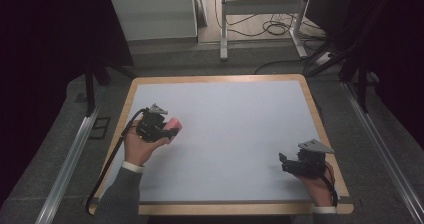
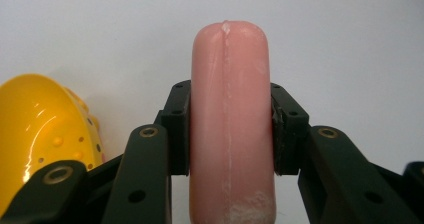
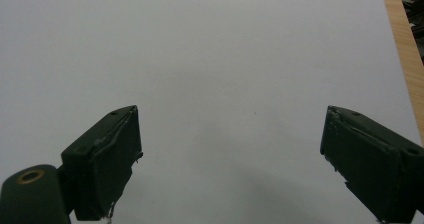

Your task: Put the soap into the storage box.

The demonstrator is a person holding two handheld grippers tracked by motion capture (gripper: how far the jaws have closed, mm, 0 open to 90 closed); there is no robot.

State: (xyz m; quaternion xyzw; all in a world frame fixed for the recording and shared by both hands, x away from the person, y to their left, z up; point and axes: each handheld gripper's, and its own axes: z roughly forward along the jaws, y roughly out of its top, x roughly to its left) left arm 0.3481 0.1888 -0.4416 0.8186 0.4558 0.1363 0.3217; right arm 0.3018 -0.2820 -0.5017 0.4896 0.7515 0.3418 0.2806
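Grey mat [image 1: 225,134] lies bare mid-table — left gripper [image 1: 167,126] fingers clamp pink sausage [image 2: 231,129], right gripper [image 3: 230,154] fingers wide, empty.

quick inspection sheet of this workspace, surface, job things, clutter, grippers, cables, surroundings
surface: pale grey mat on a table with a wooden rim
job's things: pink rounded piece clamped between the jaws of the left gripper
clutter: yellow glossy object with small holes, beside the left gripper in the left gripper view
grippers: left gripper shut on the pink piece; right gripper open over bare mat
cables: black cable trailing from the left gripper over the table's left edge
surroundings: white desk frame and loose floor cables beyond the table; dark curtains at the sides
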